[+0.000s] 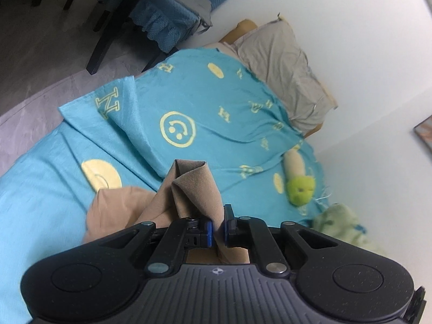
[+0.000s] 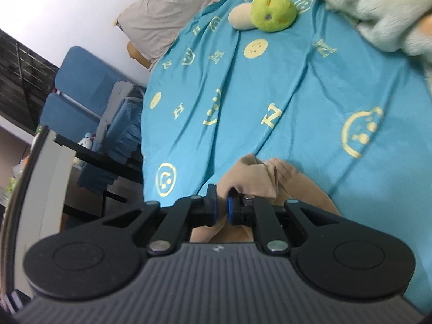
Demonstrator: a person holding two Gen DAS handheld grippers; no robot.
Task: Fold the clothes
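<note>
A tan ribbed garment (image 1: 189, 186) lies bunched on a turquoise bedspread (image 1: 205, 102) printed with yellow smileys and letters. My left gripper (image 1: 218, 225) is shut on a folded edge of the garment, which sticks up between the blue pads. The rest of the cloth sags to the left (image 1: 116, 210). In the right wrist view my right gripper (image 2: 222, 207) is shut on another bunched part of the same tan garment (image 2: 253, 178), which spreads under and to the right of the fingers over the bedspread (image 2: 297, 81).
A green and cream plush toy (image 1: 298, 181) lies on the bed, also in the right wrist view (image 2: 266, 9). A pale green fluffy item (image 2: 378, 8) sits near it. A grey pillow (image 1: 286, 64) lies by the white wall. Dark chairs with blue cloth (image 1: 162, 24) stand beside the bed.
</note>
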